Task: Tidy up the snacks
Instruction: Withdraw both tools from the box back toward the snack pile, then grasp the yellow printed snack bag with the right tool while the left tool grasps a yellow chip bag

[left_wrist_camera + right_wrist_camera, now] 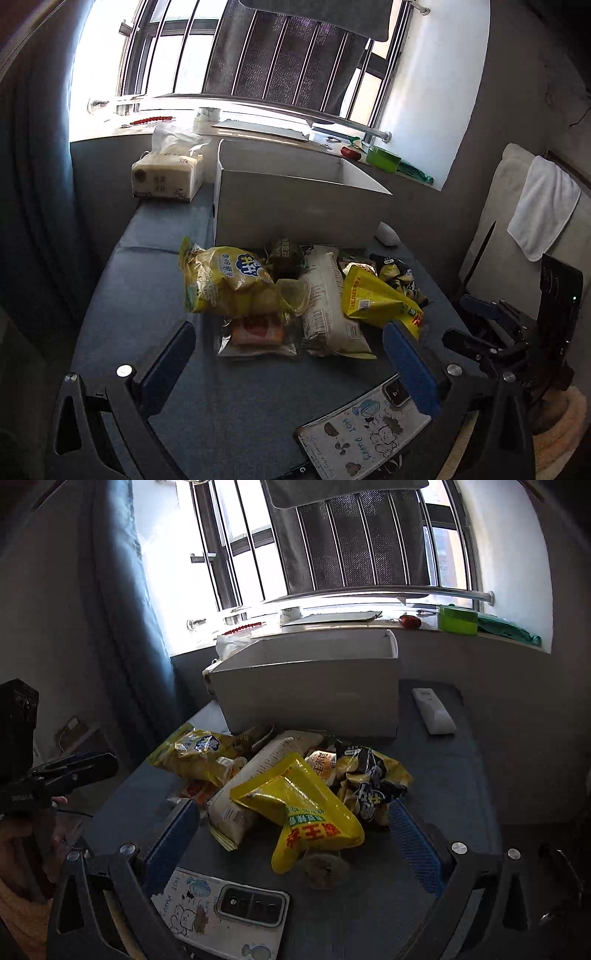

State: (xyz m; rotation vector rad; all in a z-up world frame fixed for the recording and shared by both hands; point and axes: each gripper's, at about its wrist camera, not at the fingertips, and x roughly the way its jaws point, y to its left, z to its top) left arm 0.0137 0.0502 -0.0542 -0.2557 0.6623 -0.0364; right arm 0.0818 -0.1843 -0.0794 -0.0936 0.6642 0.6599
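Grabbing from this snack pile (pixel 280 786) could knock the phone (pixel 225 912) off the table (pixel 129 295). Both grippers' jaws are spread wide, holding nothing.

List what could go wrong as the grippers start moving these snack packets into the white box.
1. The phone lies face down right at the right gripper's near finger; a low sweep could shove it off the table's near side.
2. The packets overlap: the bright yellow pouch rests on the long white packet, so lifting one may drag its neighbours.
3. The white box has a tall front wall; a low carry could snag on it.
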